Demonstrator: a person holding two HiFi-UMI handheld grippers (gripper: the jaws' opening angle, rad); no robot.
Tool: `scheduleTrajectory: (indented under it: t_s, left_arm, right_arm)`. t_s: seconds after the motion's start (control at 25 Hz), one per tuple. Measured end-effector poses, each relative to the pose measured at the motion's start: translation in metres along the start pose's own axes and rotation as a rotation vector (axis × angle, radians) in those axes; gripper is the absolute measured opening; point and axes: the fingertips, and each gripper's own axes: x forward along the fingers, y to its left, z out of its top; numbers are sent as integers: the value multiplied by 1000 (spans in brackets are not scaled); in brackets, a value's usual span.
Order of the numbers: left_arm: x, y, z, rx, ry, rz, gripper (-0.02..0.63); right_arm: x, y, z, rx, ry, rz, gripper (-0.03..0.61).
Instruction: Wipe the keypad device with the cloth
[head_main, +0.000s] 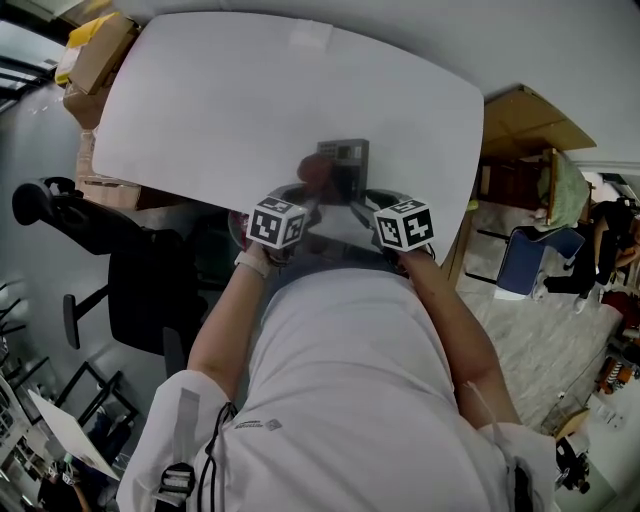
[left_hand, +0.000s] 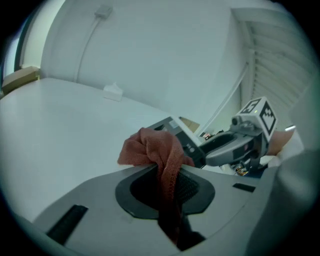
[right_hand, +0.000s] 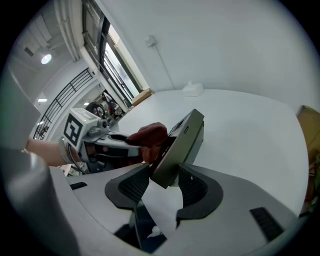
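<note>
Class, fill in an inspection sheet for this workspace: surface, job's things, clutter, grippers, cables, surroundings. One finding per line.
Surface: white table with rounded corners.
Job's things: keypad device held tilted above the table; reddish cloth bunched at its face.
Clutter: small white box near the table's far edge.
Grippers: left gripper shut on the cloth; right gripper clamped on the keypad device's lower end.
Cables: white cable running down the wall behind the table.
Surroundings: black office chair, cardboard boxes, blue chair.
</note>
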Motion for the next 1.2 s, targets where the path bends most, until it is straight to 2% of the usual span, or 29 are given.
scheduleTrajectory:
  t_s: [0.24,0.36,0.56,0.72,1.04,1.2]
  left_arm:
    - [5,-60,45,94,-75,-204,58]
    - [9,-73,56,124,-85,-248,58]
    - [26,-57,37,143,7,-177,58]
    - [29,-46,28,87,27,-168,58]
    - [20,17,-13,-14,91,9,58]
    - [15,39,-27,-19,125,79,58]
  right_arm:
    - [0,0,0,14,-21,6,183]
    - [0,0,0,14,-19,8,183]
    - [0,2,0,6,-17,8,183]
    - [0,0,-1,7,-13,-4,184]
    - [2,0,-1,27,-12,-6,184]
    - [3,0,-1,57,-18,-4,184]
